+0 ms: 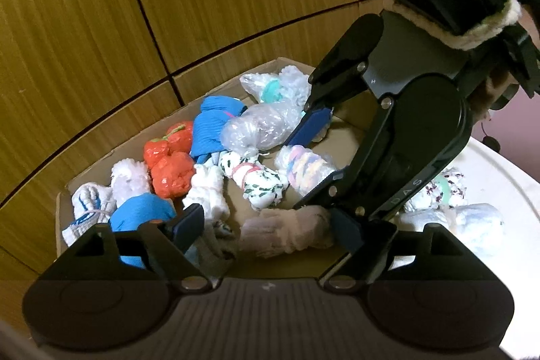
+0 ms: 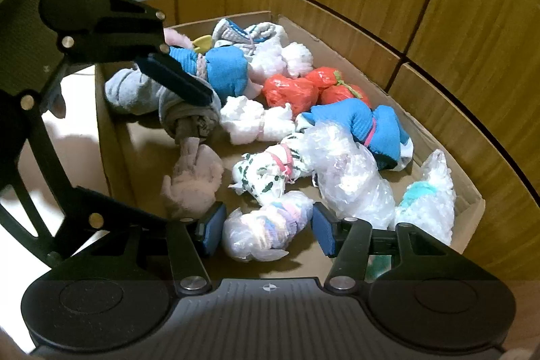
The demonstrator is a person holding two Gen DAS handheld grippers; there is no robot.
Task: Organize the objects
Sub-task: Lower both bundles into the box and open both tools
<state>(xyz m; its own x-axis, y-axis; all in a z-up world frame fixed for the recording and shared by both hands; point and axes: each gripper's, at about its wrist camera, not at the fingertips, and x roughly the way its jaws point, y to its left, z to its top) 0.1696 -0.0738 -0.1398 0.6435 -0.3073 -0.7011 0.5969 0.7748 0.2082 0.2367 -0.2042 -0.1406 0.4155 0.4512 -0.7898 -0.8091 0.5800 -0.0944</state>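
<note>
Inside a shallow brown cardboard box (image 1: pixel 216 90) set against a yellow wood-panelled wall (image 1: pixel 84 22): a heap of rolled sock bundles, some bare, some in clear plastic. Among them an orange plastic-wrapped pair (image 1: pixel 168 164), a bright blue ribbed roll (image 1: pixel 212 127) and a white roll with dark green print tied by a pink band (image 1: pixel 256 181). Left tongs (image 1: pixel 268 225) released, blue pads spread wide, hanging low over a pale pink fuzzy sock bundle (image 1: pixel 287 231) lying loose between them on the box floor. Right tongs (image 2: pixel 268 228) flanking a clear-wrapped bundle of pastel striped socks (image 2: pixel 263 235), pads just beside its two ends; impossible to tell whether pressing or merely near. Beyond the box, on the white surface (image 1: pixel 506 177), two more pale bundles (image 1: pixel 472 218) close together
</note>
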